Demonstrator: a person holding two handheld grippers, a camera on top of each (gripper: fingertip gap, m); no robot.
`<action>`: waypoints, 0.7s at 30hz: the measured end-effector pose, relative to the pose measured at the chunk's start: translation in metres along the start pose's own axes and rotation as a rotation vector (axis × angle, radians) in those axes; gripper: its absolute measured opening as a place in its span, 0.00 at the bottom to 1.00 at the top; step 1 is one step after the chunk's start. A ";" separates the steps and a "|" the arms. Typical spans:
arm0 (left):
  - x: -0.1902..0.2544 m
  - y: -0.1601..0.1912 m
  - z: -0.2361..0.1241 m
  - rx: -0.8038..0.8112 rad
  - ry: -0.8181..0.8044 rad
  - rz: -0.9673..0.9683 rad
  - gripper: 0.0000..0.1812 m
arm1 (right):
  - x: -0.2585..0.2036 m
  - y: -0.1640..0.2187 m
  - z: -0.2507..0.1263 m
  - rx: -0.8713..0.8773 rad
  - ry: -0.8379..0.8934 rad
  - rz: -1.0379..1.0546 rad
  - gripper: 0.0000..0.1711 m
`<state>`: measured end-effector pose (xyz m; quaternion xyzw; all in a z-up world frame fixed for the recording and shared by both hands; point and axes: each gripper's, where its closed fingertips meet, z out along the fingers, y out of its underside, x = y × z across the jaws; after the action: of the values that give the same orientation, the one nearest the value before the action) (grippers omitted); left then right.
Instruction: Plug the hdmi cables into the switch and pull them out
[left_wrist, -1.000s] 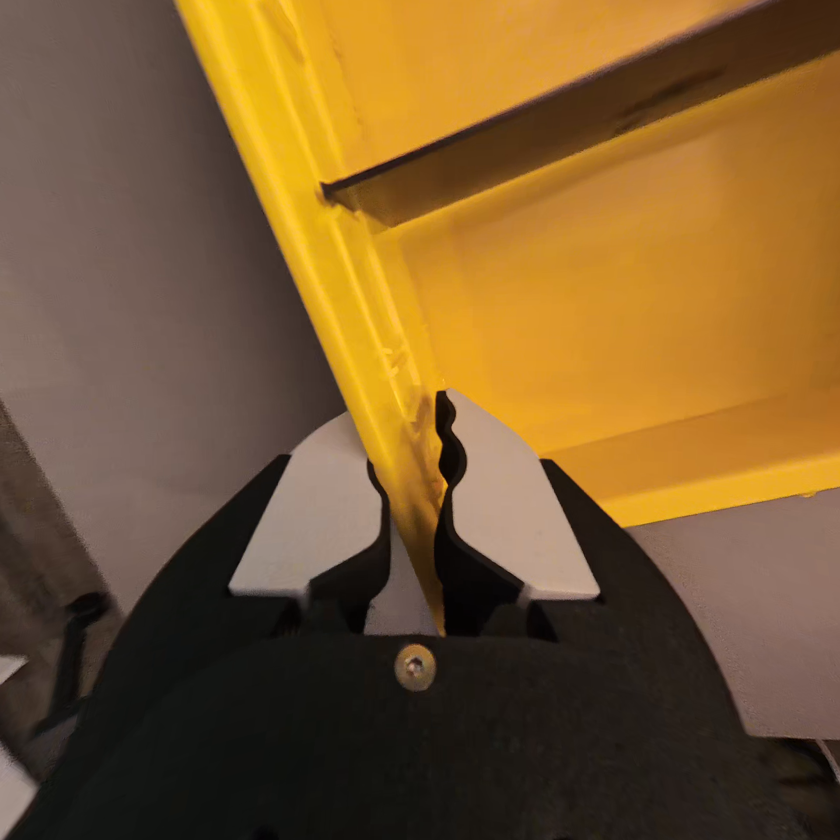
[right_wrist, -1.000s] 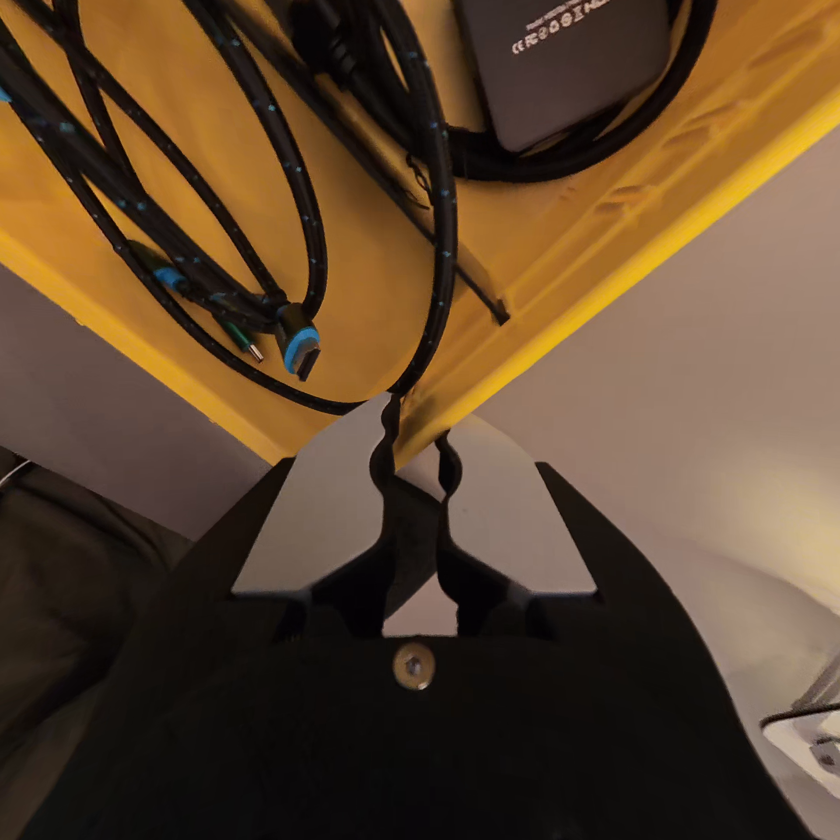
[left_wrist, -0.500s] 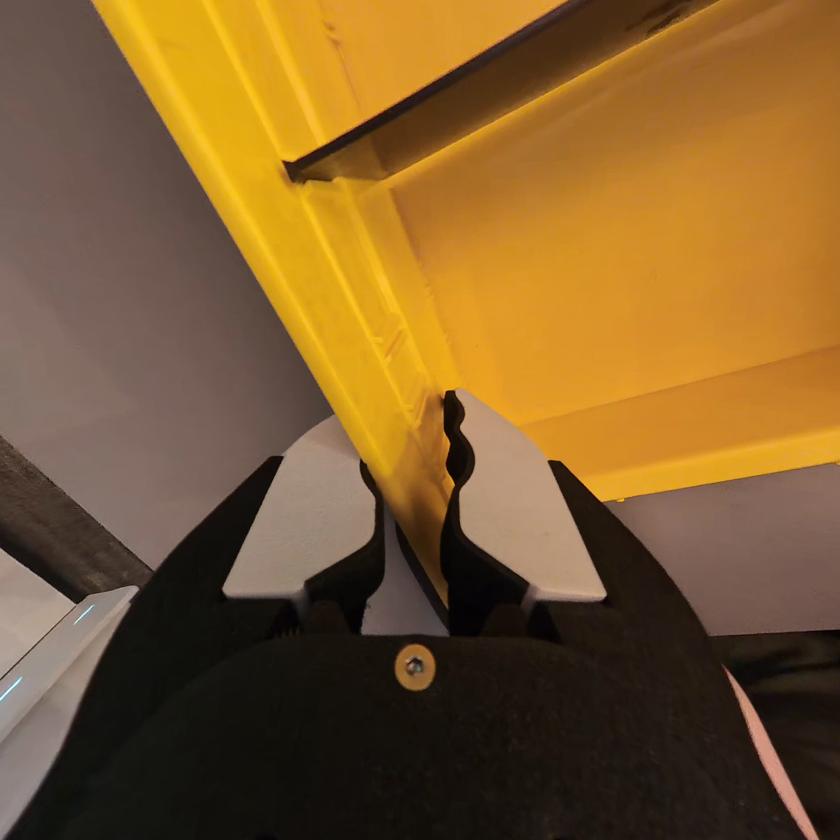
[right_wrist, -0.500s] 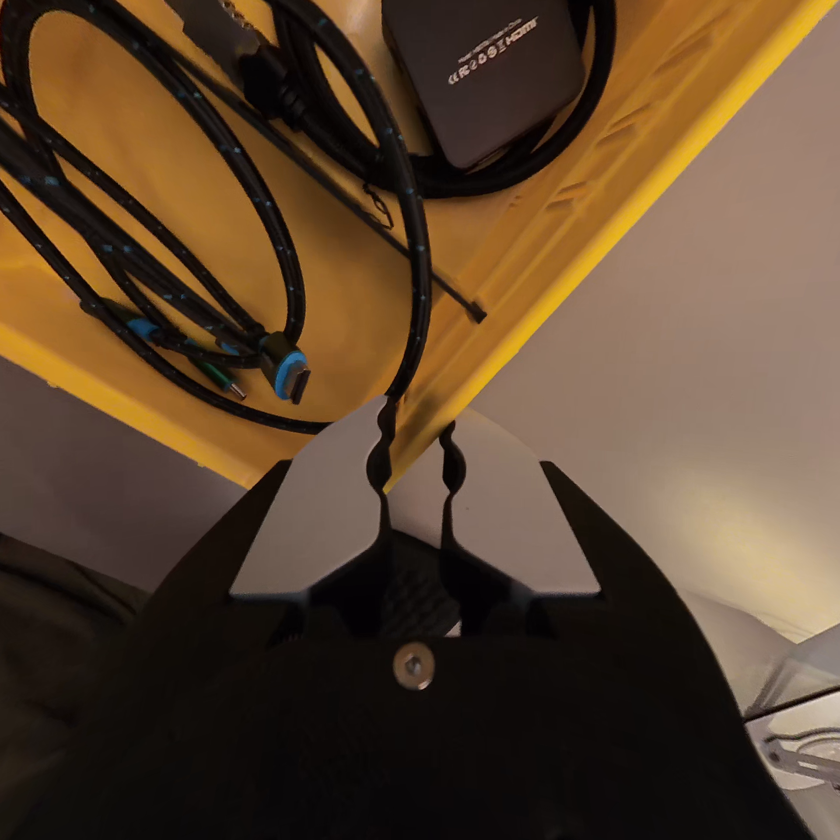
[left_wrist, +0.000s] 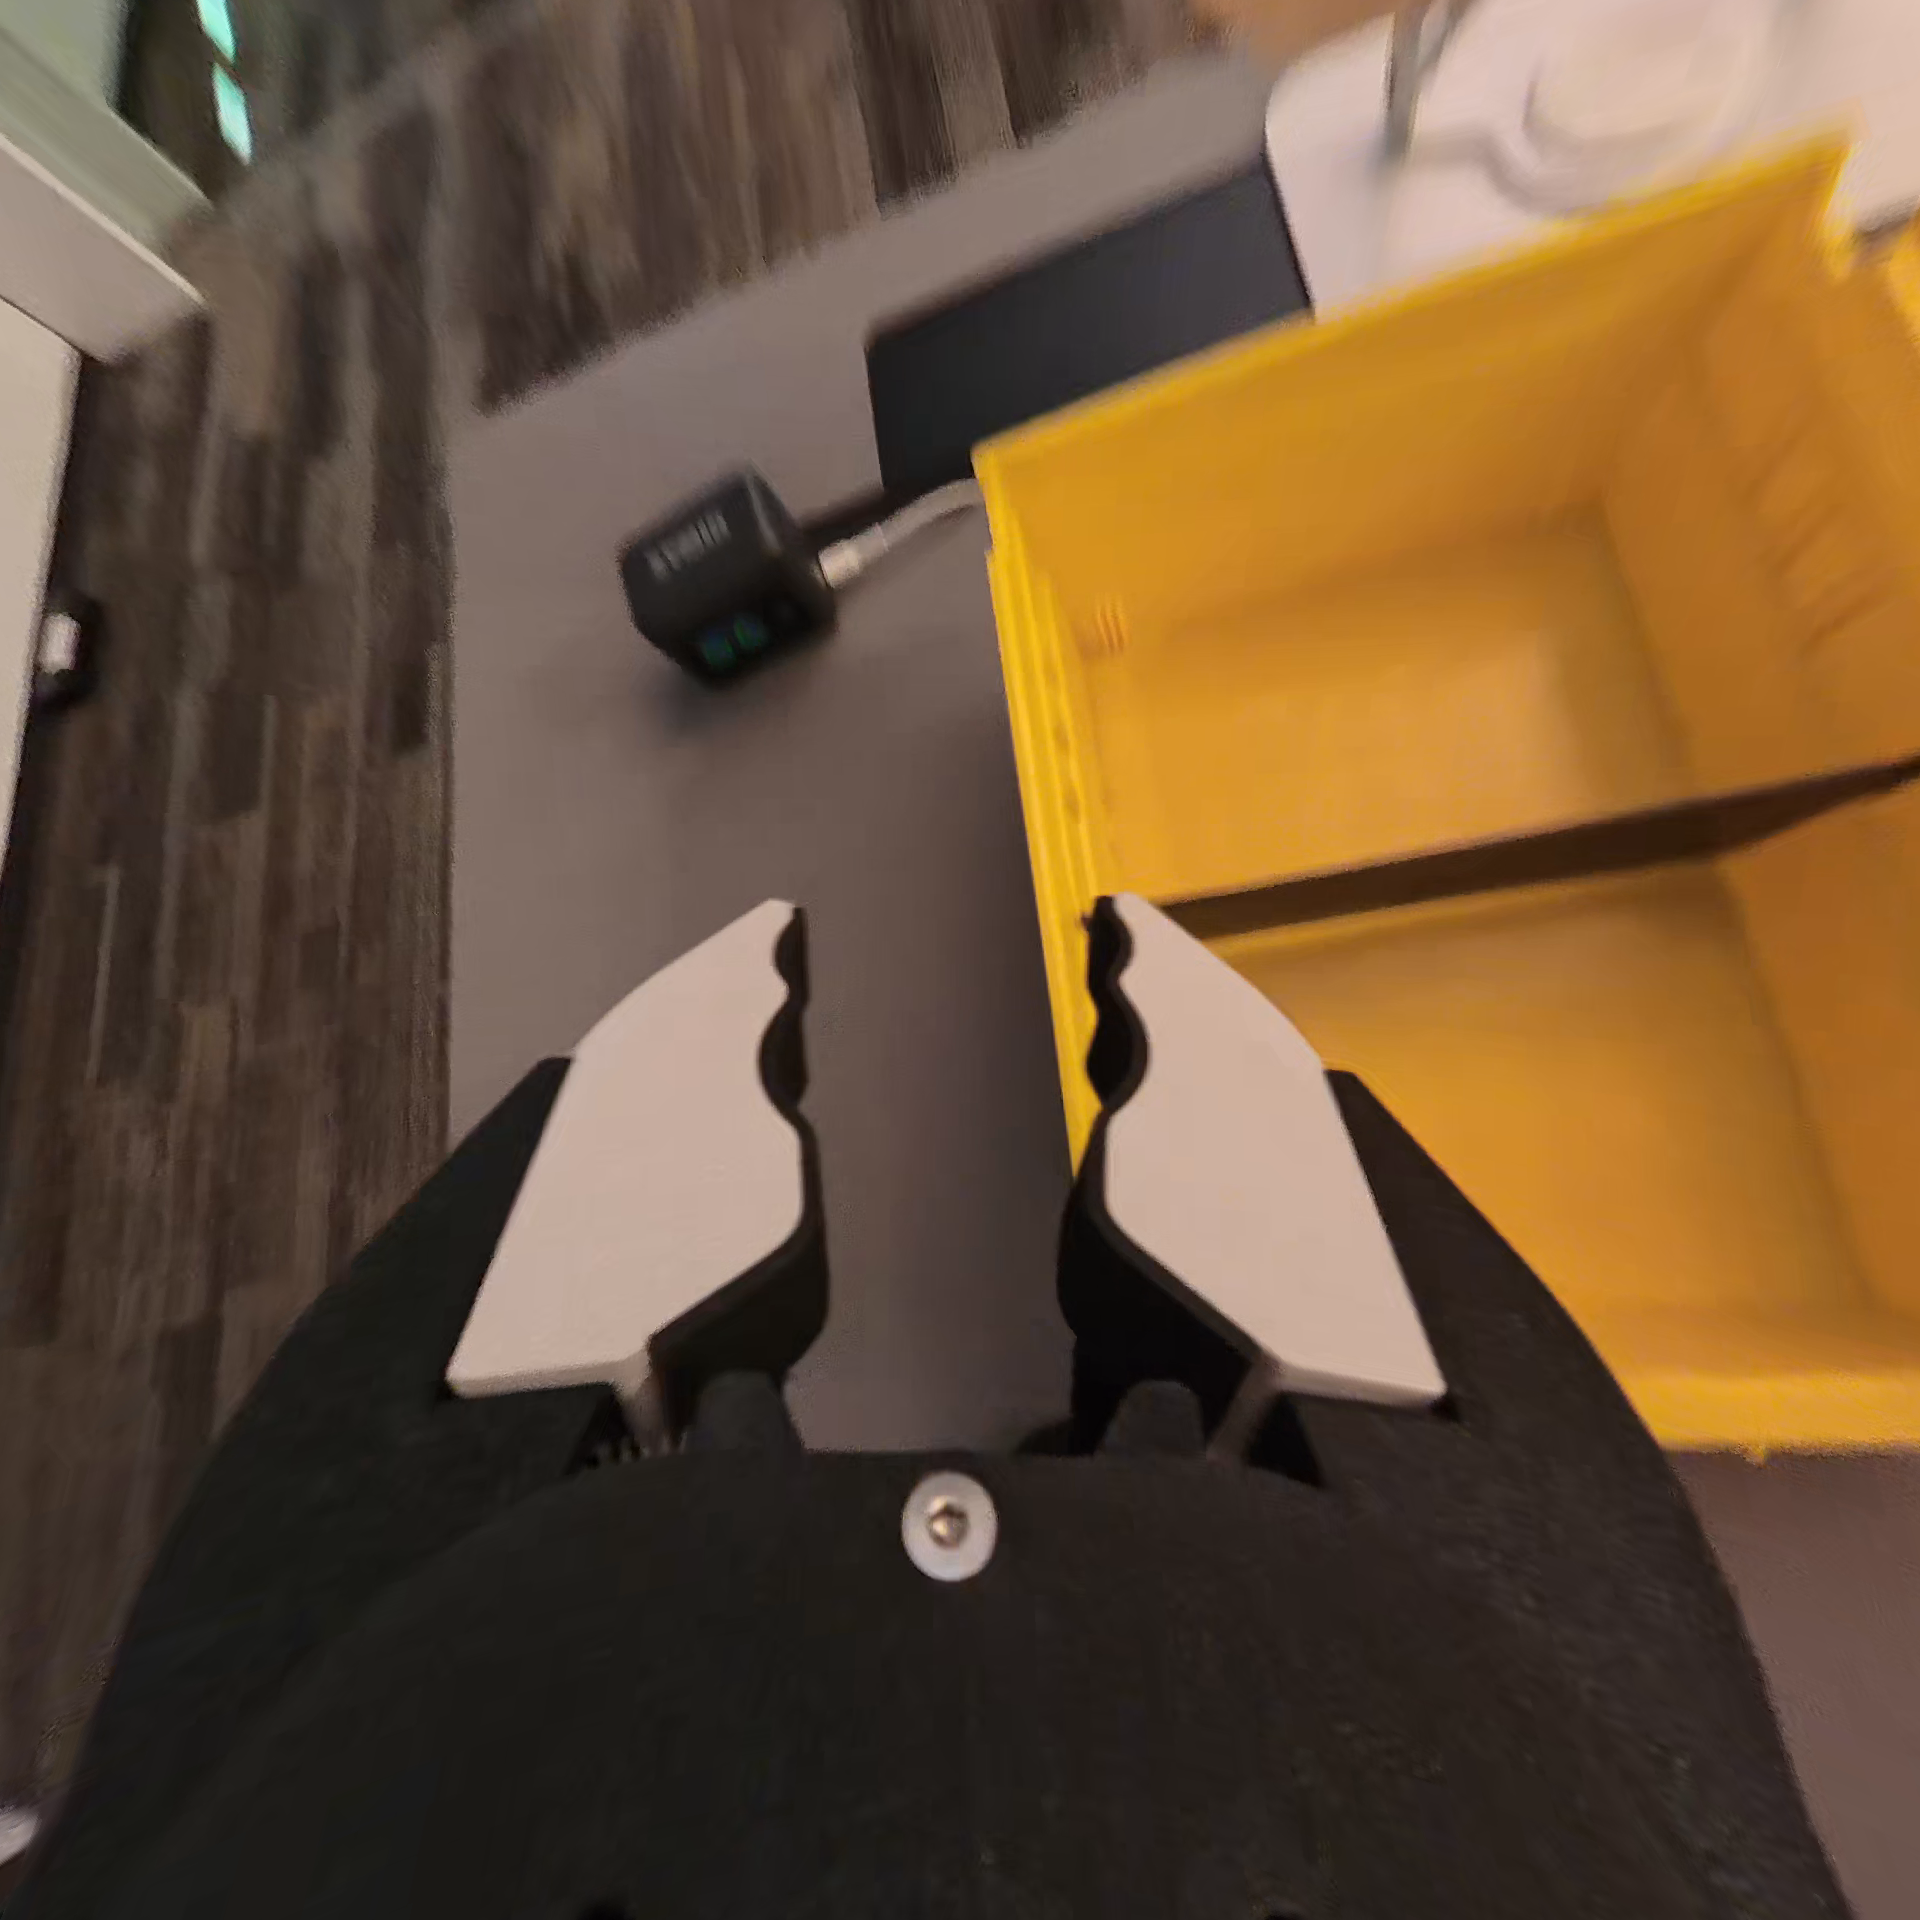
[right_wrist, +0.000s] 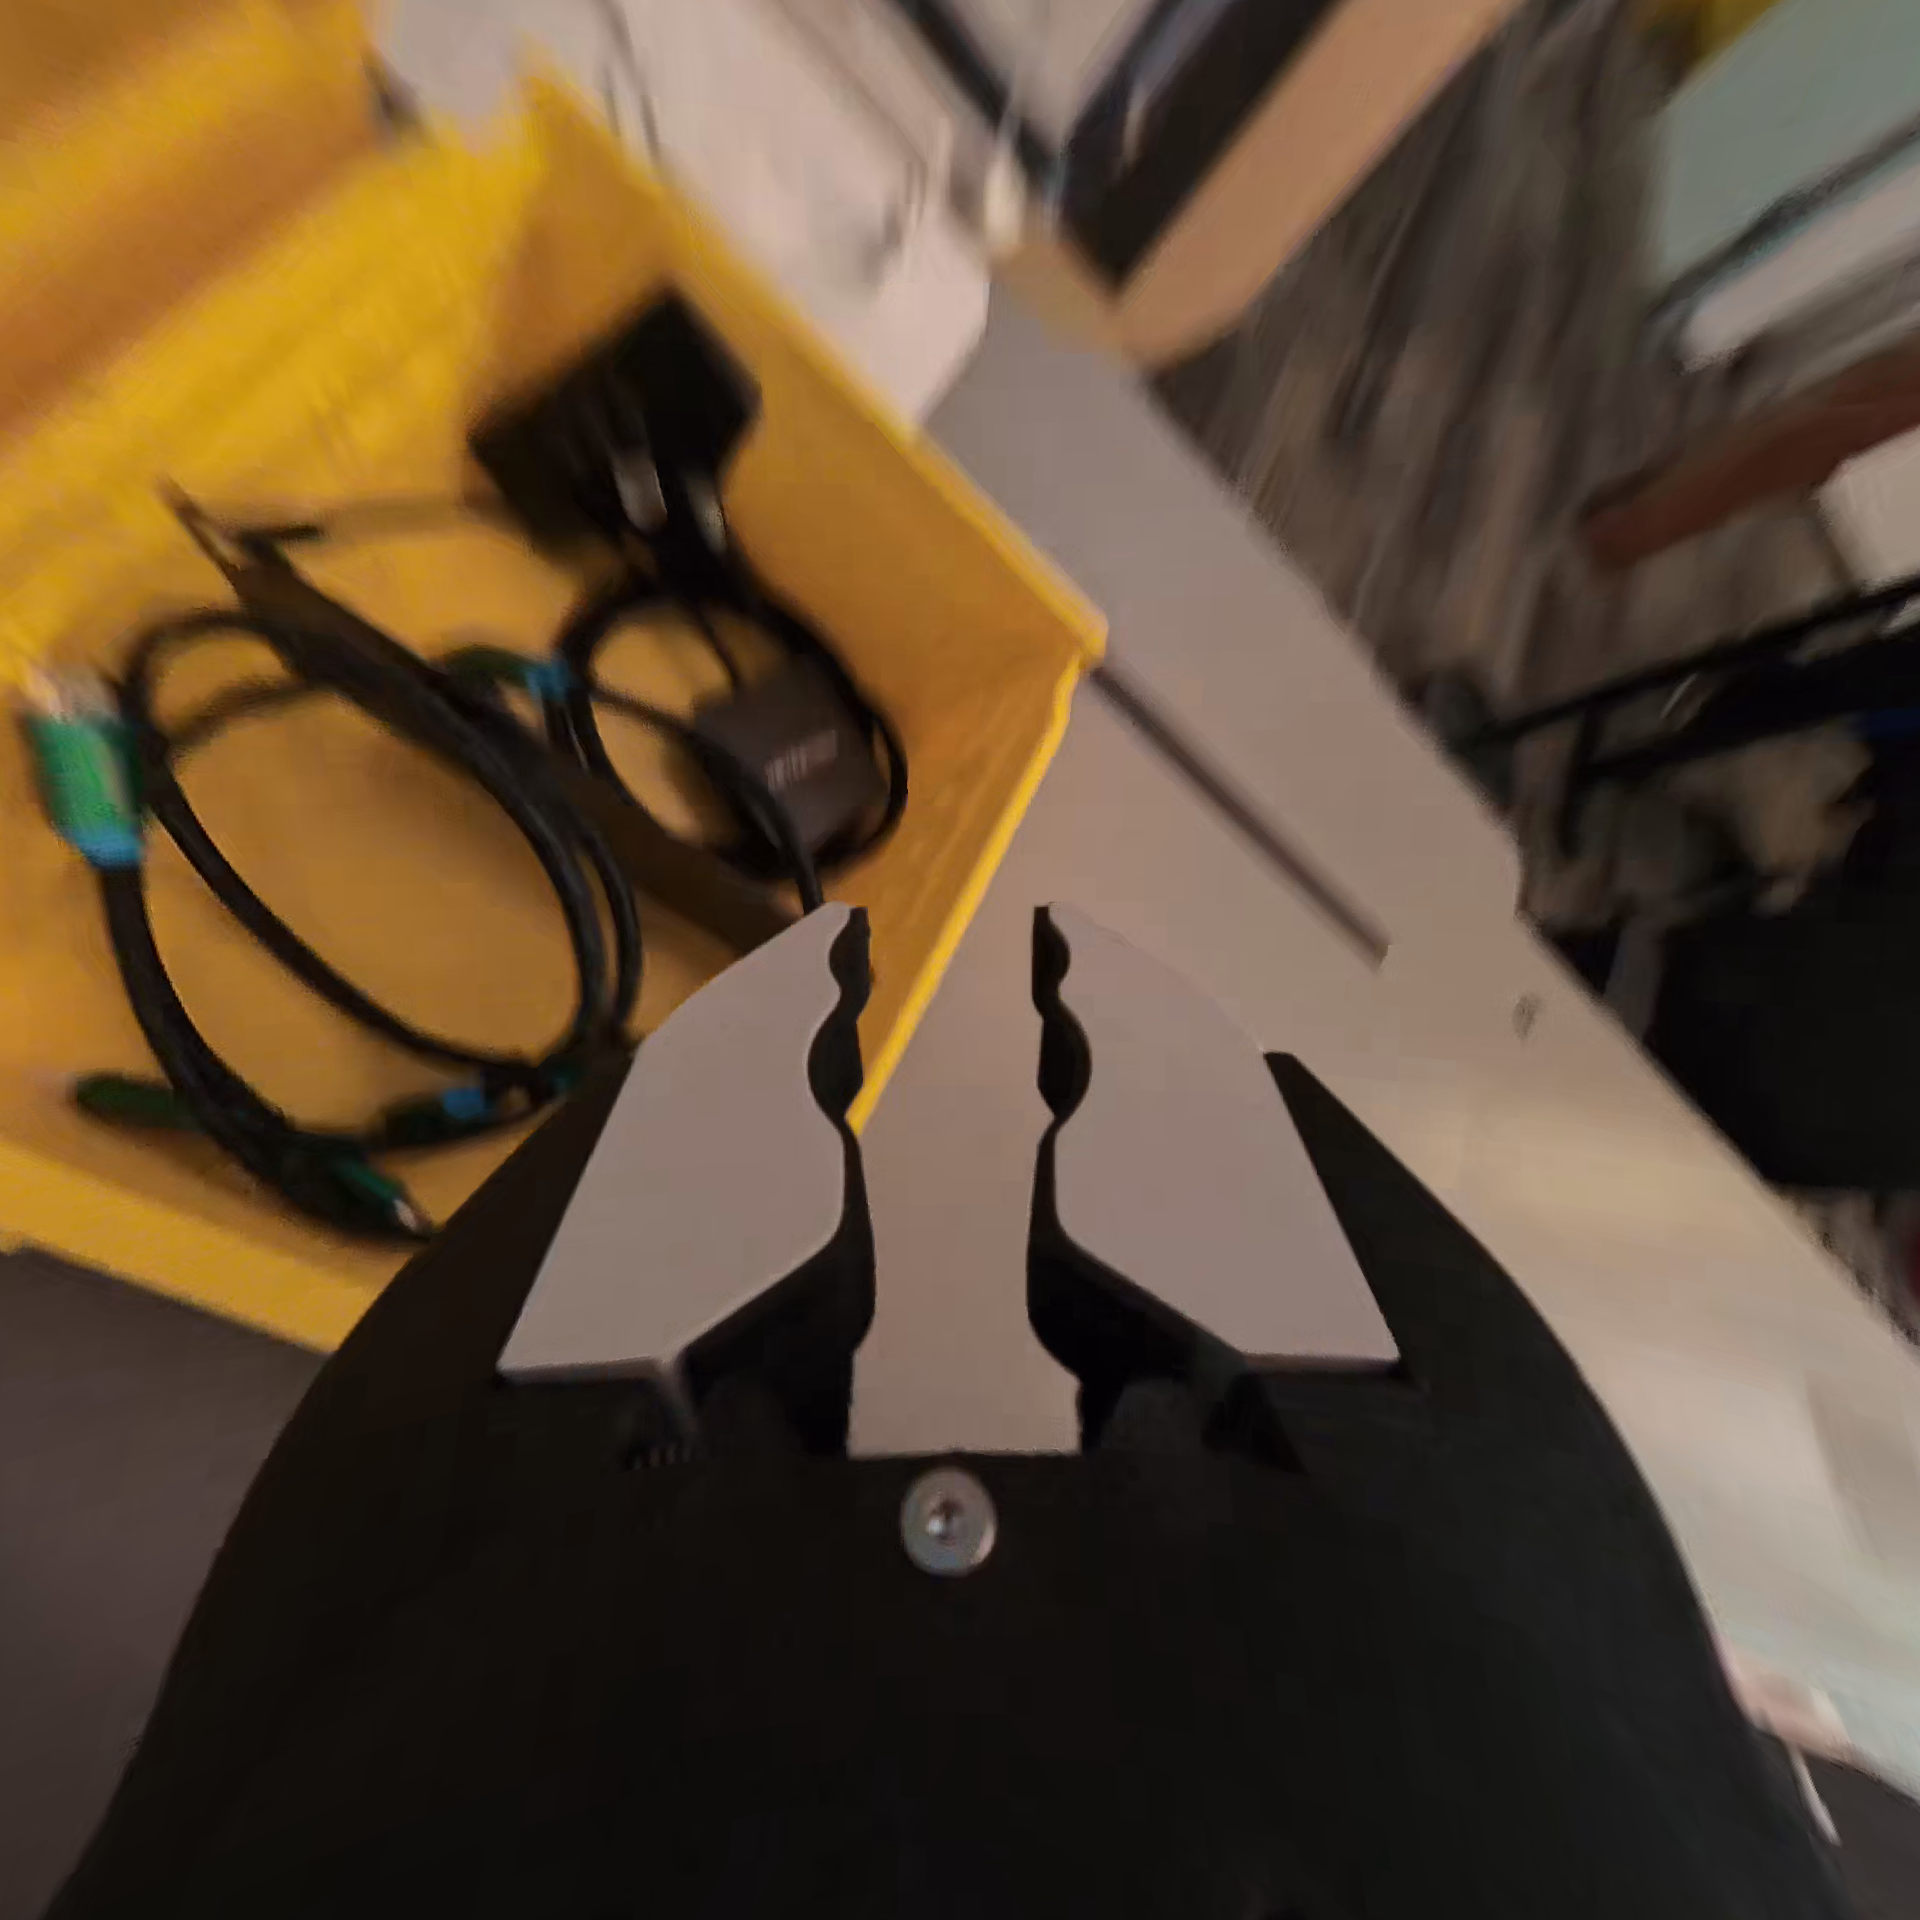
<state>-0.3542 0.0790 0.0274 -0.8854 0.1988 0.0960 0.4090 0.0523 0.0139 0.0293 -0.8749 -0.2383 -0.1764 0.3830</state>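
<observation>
Both the left gripper and the right gripper are spread apart, holding nothing. The black hdmi cables and small black switch box lie in the big yellow plastic bin, just left of the right gripper.

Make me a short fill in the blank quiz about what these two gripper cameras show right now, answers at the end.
1. The cables and the switch lie inside a bin coloured ____.
2. The left gripper is ____, with nothing between its fingers.
3. The two bin compartments in the left wrist view hold ____.
4. The small black device on the grey table sits ____ the bin.

Answers: yellow; open; nothing; outside
</observation>
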 end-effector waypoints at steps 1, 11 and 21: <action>-0.003 -0.012 -0.005 0.066 -0.017 -0.018 0.33 | -0.006 -0.022 -0.010 0.124 0.015 -0.005 0.18; -0.014 -0.073 -0.045 0.490 -0.032 -0.120 0.40 | -0.162 -0.093 -0.014 0.455 -0.519 0.042 0.42; -0.004 -0.072 -0.044 0.505 0.046 -0.101 0.37 | -0.207 -0.089 0.033 -0.096 -0.693 0.154 0.38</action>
<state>-0.3263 0.0886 0.1067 -0.7660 0.1814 0.0027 0.6166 -0.1632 0.0332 -0.0413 -0.9151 -0.2789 0.1493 0.2499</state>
